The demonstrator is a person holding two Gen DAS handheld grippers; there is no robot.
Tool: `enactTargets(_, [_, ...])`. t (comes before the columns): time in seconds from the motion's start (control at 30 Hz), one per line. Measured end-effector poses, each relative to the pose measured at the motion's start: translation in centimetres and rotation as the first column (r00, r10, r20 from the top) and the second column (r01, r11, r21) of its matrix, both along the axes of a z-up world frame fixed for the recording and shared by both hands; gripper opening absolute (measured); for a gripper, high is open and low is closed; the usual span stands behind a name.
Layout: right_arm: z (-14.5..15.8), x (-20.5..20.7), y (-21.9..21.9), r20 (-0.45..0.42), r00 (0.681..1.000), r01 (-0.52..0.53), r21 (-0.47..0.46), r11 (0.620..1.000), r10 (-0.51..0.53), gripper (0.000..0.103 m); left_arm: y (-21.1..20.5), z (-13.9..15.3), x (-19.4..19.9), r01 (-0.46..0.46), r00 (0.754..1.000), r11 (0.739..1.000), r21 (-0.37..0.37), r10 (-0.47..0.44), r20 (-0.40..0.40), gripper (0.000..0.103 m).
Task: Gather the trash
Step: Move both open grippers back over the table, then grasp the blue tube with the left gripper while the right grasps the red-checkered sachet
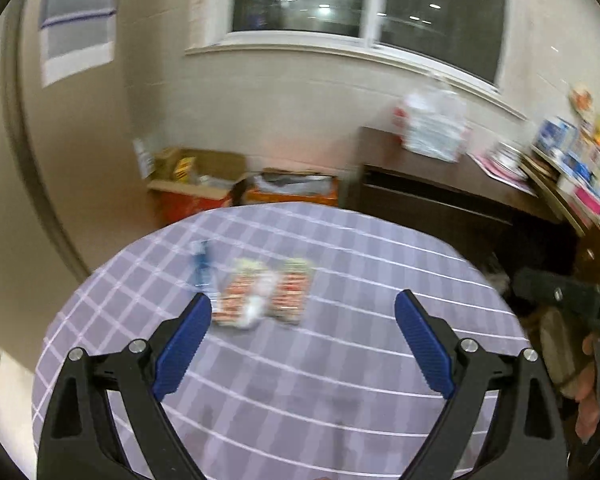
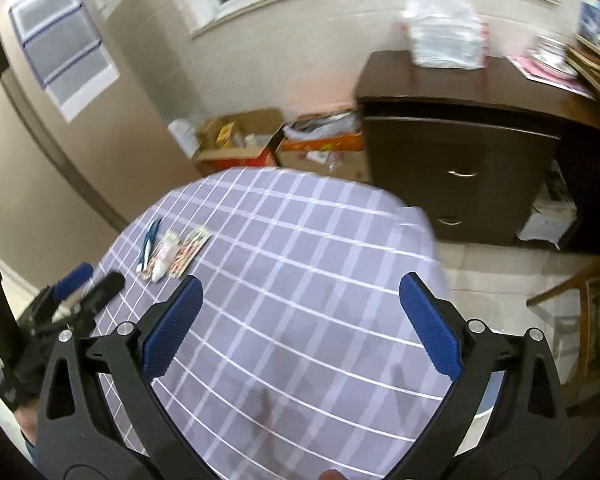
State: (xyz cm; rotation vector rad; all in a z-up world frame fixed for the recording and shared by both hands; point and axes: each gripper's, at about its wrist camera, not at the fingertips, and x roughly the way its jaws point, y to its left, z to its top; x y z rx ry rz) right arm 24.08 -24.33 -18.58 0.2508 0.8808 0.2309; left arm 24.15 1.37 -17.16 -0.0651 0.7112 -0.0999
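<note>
A dark brown drawer cabinet (image 2: 460,168) stands against the wall beneath a window (image 1: 364,4), with a clear plastic bag (image 2: 444,36) resting on its top. Two open cardboard boxes (image 2: 236,140) sit on the floor beside it, behind the round table's purple checked tablecloth (image 2: 300,280)

Bare checked tablecloth (image 2: 300,280) lies clear between wrappers (image 2: 176,252) and dresser (image 2: 460,168).

I'm holding my right claw (image 2: 300,320) spread wide above the checked tabletop (image 2: 300,248). Wrappers (image 2: 176,252) are lying together near the tabletop's far left edge, the left claw (image 2: 88,284) hovering just beside them.
</note>
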Motion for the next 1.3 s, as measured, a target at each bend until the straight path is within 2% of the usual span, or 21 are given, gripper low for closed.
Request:
enactTargets(0.2, [-1.6,2.7,6.6,-0.048,0.995,-0.087,-0.045,0.995,0.085,0.097,6.3,-2.3,3.2,-0.096,0.994,0.995,-0.009,0.095,-0.057,0.091])
enactTargets(0.37, [-3.0,4.9,10.9,-0.07,0.99,-0.129,-0.087,0.988,0.123,0.097,7.9,-3.9,5.6,-0.107,0.99,0.994,-0.01,0.105,-0.09,0.091])
enactTargets(0.57, [-4.4,7.1,13.8,-0.084,0.989,-0.136,-0.139,0.981,0.125,0.097,8.6,-5.2,8.0,-0.092,0.989,0.996,-0.004,0.091,-0.118,0.091])
enactTargets(0.63, [-4.9,7.7,14.5,-0.087,0.989,-0.134,-0.161,0.978,0.121,0.097,8.7,-5.5,8.6,-0.077,0.99,0.997,-0.008,0.075,-0.121,0.086])
enactTargets(0.7, [-5.4,8.1,15.2,-0.085,0.99,-0.13,-0.189,0.973,0.116,0.097,8.6,-5.9,9.2,-0.059,0.989,0.998,-0.007,0.057,-0.137,0.073])
enactTargets(0.77, [-5.9,8.6,16.0,-0.09,0.989,-0.135,-0.217,0.967,0.118,0.096,8.8,-6.4,9.6,-0.048,0.987,0.999,-0.009,0.047,-0.151,0.065])
enactTargets(0.8, [-6.3,8.8,16.4,-0.094,0.988,-0.139,-0.228,0.964,0.12,0.096,8.9,-6.8,9.7,-0.043,0.987,0.999,-0.014,0.04,-0.158,0.063])
enactTargets(0.87, [-6.8,9.1,17.0,-0.099,0.987,-0.146,-0.246,0.958,0.125,0.096,9.1,-7.0,9.8,-0.03,0.987,0.999,-0.045,0.022,-0.159,0.057])
enactTargets(0.9, [-7.0,9.1,17.5,-0.094,0.987,-0.151,-0.257,0.954,0.131,0.096,9.2,-7.1,9.8,-0.016,0.987,0.998,-0.067,0.005,-0.16,0.05])
enactTargets(0.93, [-7.3,9.2,17.9,-0.094,0.987,-0.153,-0.27,0.95,0.132,0.095,9.2,-7.2,9.8,-0.016,0.987,0.997,-0.071,0.004,-0.158,0.049])
enactTargets(1.0, [-7.8,9.4,18.4,-0.099,0.987,-0.153,-0.281,0.947,0.13,0.088,9.0,-7.4,9.8,0.002,0.987,0.997,-0.074,-0.014,-0.159,0.034])
enactTargets(1.1, [-7.9,9.4,19.1,-0.073,0.989,-0.142,-0.298,0.944,0.126,0.081,8.7,-7.6,9.8,0.041,0.985,0.995,-0.093,-0.056,-0.165,0.019])
enactTargets(1.17, [-7.8,9.1,19.2,-0.055,0.989,-0.144,-0.299,0.943,0.134,0.074,9.0,-7.7,9.8,0.04,0.984,0.992,-0.122,-0.06,-0.166,0.016])
enactTargets(1.2, [-7.7,8.9,19.2,-0.05,0.989,-0.145,-0.3,0.943,0.136,0.067,9.3,-7.8,9.8,0.034,0.984,0.99,-0.139,-0.057,-0.168,0.013])
enactTargets(1.23, [-7.6,8.7,19.2,-0.046,0.989,-0.146,-0.3,0.943,0.139,0.055,9.6,-7.9,9.7,0.034,0.984,0.988,-0.147,-0.059,-0.169,0.012])
enactTargets(1.3, [-7.4,8.2,18.8,-0.035,0.989,-0.151,-0.296,0.943,0.147,0.039,9.9,-8.0,9.4,0.032,0.984,0.986,-0.161,-0.059,-0.168,0.012])
